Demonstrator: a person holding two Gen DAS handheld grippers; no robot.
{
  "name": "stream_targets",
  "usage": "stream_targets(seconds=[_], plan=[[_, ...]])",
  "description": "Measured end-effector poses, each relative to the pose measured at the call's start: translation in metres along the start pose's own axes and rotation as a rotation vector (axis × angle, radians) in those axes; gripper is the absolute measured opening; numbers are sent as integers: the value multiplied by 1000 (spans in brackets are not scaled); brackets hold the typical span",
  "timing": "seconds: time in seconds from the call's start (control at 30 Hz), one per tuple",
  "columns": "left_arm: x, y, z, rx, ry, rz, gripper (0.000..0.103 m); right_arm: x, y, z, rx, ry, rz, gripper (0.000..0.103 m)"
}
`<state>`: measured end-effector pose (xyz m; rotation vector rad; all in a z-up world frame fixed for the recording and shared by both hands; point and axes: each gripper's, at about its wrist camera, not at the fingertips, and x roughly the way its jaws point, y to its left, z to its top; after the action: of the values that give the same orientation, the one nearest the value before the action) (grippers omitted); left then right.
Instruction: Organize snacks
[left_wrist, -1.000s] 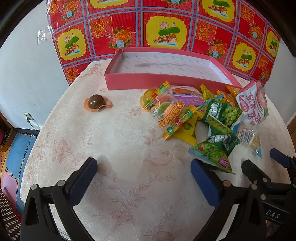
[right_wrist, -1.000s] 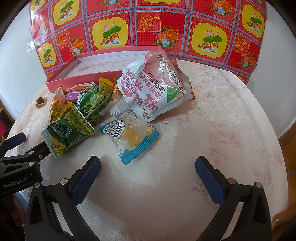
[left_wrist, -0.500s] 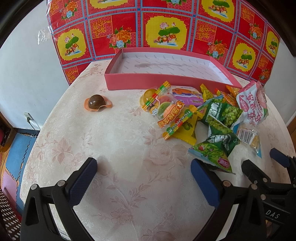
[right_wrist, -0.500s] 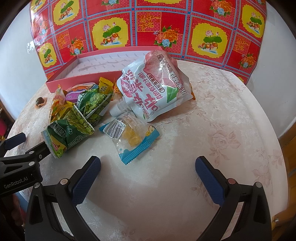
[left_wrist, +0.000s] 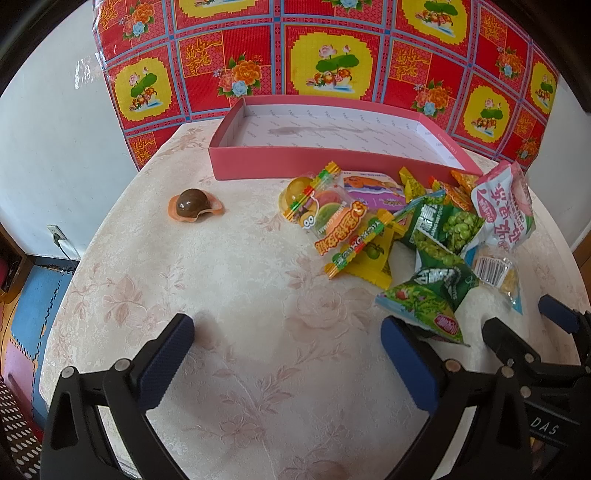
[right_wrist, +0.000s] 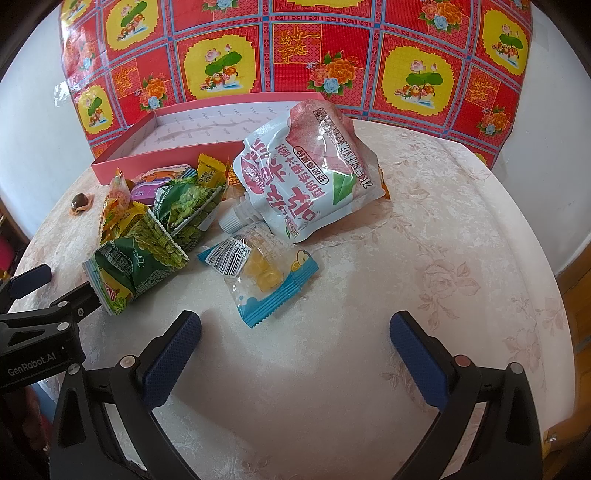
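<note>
Both grippers hover low over a round table (left_wrist: 236, 280) covered in a pale cloth with a faint woven rose pattern. The left gripper (left_wrist: 284, 354) has its jaws spread wide and holds nothing; bare cloth lies between its blue ribbed pads and runs ahead and to its left as far as the curved table edge. The right gripper (right_wrist: 295, 343) is equally wide open and empty, with bare cloth between its fingers and a broad free stretch ahead to its right, out to the rim. The snacks lie in a loose heap (left_wrist: 406, 229) ahead and right of the left gripper, ahead and left of the right one. Nearest the left gripper's right finger is a crinkled green pea bag (left_wrist: 432, 295); just ahead of the right gripper's left finger lies a clear candy pack (right_wrist: 262, 269) with blue serrated ends, and beyond it a glossy white spouted pouch (right_wrist: 306, 173). A brown jelly cup (left_wrist: 194, 205) sits alone, ahead and left of the left gripper. Farther on stands a shallow pink box (left_wrist: 332, 162), its white floor bare. Behind it a shiny red and yellow flowered sheet (right_wrist: 295, 48) hangs on a white wall.
</note>
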<state>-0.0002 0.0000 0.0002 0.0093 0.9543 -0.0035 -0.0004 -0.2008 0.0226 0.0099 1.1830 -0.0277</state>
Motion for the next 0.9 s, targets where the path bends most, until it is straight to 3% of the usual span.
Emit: stream_targets(seconds=[0.43, 0.67, 0.9], plan=[[-1, 0, 1, 10, -1, -9, 103, -1, -1, 0, -1, 1, -1, 103], [-4, 4, 3, 24, 2, -23, 97, -5, -5, 1, 15, -7, 31, 91], [-7, 15, 4, 13, -2, -29, 94, -8, 0, 12, 0, -22, 87, 90]])
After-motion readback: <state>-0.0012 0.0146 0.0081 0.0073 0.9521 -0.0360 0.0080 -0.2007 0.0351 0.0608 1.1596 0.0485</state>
